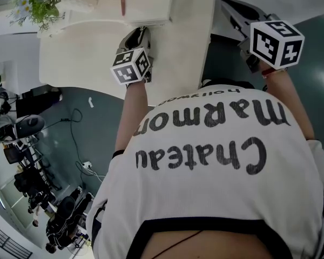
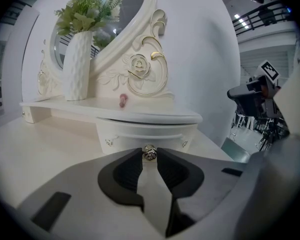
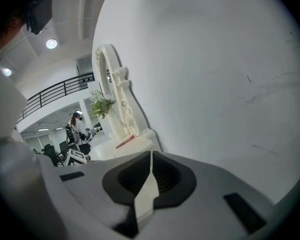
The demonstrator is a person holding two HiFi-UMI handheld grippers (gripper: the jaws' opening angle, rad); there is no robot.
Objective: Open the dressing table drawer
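Cream dressing table [image 1: 70, 53] fills the far side of the scene, with a carved oval mirror [image 2: 140, 69] and a white vase [image 2: 77, 66] of greenery on its raised shelf at far left. A small curved drawer [image 2: 140, 134] sits under that shelf, facing the person. Its front looks flush with the casing, so the drawer reads as shut and the pull is not started. The reach and the grasp look done. What's left is drawing it out toward the near side. The left gripper [image 2: 149, 157] is clenched on the little metal knob [image 2: 149, 153] at the middle of the drawer front. The knob is pinched right at the jaw tips, with the dark pads tight on either side of it. The gripper is angled slightly down and lined up straight on the drawer. The right gripper [image 3: 150, 156] is off to the right, well apart from the drawer and past the table's right edge. It faces the white wall, jaws closed together with nothing between them, idle. Judgement: the grip sits only on the tips, so it could slip if the pull isn't straight.
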